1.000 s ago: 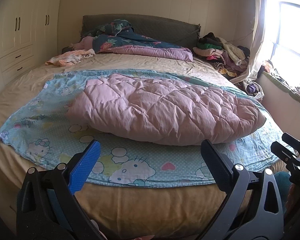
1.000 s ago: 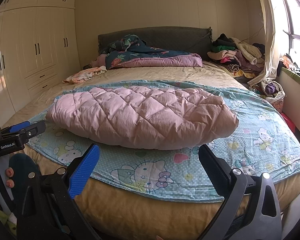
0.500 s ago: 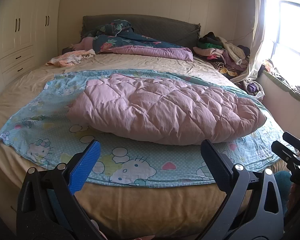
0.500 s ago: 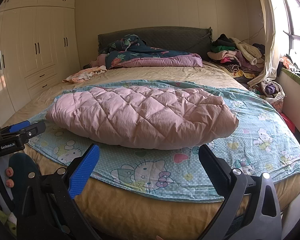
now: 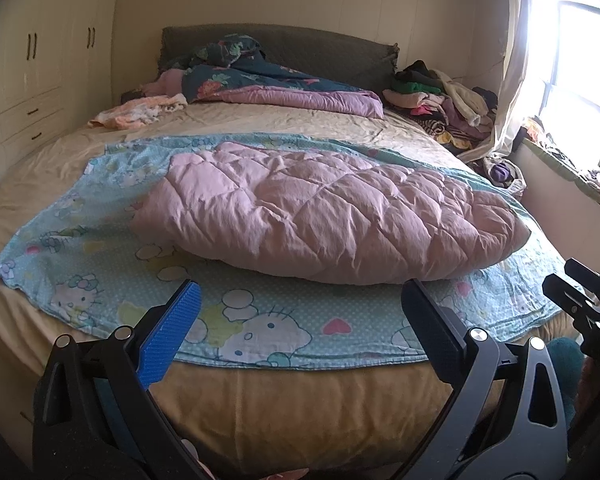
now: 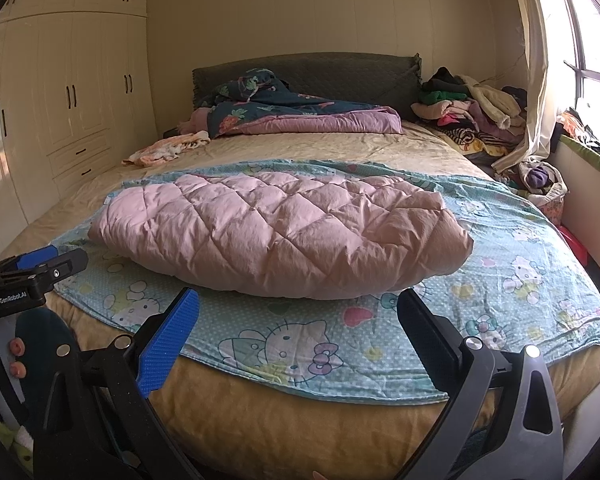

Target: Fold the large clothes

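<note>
Both sets of fingers spread wide, holding nothing; pink quilted coat (image 5: 332, 216) lies crosswise ahead, my left gripper (image 5: 300, 320) and right gripper (image 6: 300, 320) about equally near

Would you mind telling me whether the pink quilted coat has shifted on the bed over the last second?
No. The pink quilted coat lies in the same spot on the blue cartoon sheet, its near edge matching the same printed figures.

Quilt (image 5: 324, 216) on sheet (image 5: 100, 272), on bed (image 5: 300, 408)
</note>
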Available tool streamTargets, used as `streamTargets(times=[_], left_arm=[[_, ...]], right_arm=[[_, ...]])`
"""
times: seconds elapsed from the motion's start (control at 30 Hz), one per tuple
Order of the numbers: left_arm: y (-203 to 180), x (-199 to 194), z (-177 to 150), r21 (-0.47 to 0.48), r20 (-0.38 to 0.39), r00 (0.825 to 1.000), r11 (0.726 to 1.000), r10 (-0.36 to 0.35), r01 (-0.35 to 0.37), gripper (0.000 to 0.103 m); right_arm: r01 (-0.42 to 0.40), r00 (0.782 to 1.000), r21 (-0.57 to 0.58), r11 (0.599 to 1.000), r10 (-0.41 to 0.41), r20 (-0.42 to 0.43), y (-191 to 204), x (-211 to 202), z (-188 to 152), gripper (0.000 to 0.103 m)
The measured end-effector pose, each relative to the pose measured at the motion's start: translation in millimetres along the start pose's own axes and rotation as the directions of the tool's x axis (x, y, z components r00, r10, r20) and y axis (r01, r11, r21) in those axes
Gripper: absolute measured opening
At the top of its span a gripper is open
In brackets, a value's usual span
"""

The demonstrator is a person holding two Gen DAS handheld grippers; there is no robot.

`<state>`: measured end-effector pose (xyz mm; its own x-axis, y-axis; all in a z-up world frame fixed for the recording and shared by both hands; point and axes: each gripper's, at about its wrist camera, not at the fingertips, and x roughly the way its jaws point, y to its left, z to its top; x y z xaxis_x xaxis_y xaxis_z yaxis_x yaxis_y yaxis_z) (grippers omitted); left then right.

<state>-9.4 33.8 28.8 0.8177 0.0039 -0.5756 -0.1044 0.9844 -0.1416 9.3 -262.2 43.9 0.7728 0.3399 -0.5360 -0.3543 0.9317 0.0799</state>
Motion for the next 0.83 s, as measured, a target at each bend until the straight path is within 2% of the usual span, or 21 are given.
streamTargets(times=[0.27, 0.37, 0.43, 0.53, 0.6, 0.67, 0.73, 0.77, 0.8, 0.83], left_arm=[[5.1, -4.2, 3.0, -0.017, -0.001, 1.000, 1.000, -0.009, 0.009, 0.094], [13.9, -3.6, 5.9, -0.038, -0.010, 0.999, 0.999, 0.038, -0.038, 0.094], [26.7, -0.8, 8.1, -0.062, -0.017, 0.997, 0.995, 0.072, -0.073, 0.094], [63.4, 8.7, 17.3, -0.124, -0.034, 0.987, 0.979, 0.160, -0.163, 0.094], [96.1, 16.7, 28.1, -0.176, -0.038, 0.971, 0.955, 0.235, -0.238, 0.094], [136.4, 26.6, 39.9, -0.239, -0.076, 0.943, 0.912, 0.325, -0.333, 0.094], [183.1, 40.6, 53.8, -0.276, -0.121, 0.911, 0.869, 0.394, -0.412, 0.094], [212.8, 48.5, 60.3, -0.299, -0.164, 0.882, 0.830, 0.442, -0.472, 0.094], [235.0, 53.9, 65.5, -0.323, -0.185, 0.872, 0.810, 0.454, -0.490, 0.094], [250.7, 57.6, 69.5, -0.340, -0.191, 0.865, 0.795, 0.464, -0.502, 0.094]], right_arm=[[0.075, 0.997, 0.023, 0.997, -0.075, 0.025, -19.2, -11.5, 1.7, 0.099], [0.134, 0.990, 0.076, 0.988, -0.137, 0.034, -45.0, -20.0, 0.1, 0.099], [0.204, 0.977, 0.114, 0.972, -0.210, 0.036, -71.9, -27.5, -2.4, 0.099], [0.331, 0.940, 0.170, 0.928, -0.340, 0.028, -116.6, -41.8, -9.9, 0.099], [0.428, 0.896, 0.246, 0.870, -0.444, 0.009, -162.6, -56.2, -22.3, 0.099], [0.546, 0.826, 0.327, 0.772, -0.562, -0.052, -217.4, -69.4, -41.2, 0.099], [0.652, 0.742, 0.383, 0.654, -0.655, -0.143, -273.5, -78.9, -64.5, 0.099], [0.716, 0.681, 0.409, 0.566, -0.697, -0.227, -311.5, -83.3, -81.8, 0.099], [0.752, 0.636, 0.431, 0.498, -0.719, -0.279, -343.5, -87.9, -97.5, 0.099], [0.798, 0.575, 0.439, 0.413, -0.741, -0.347, -376.1, -92.2, -115.1, 0.099]])
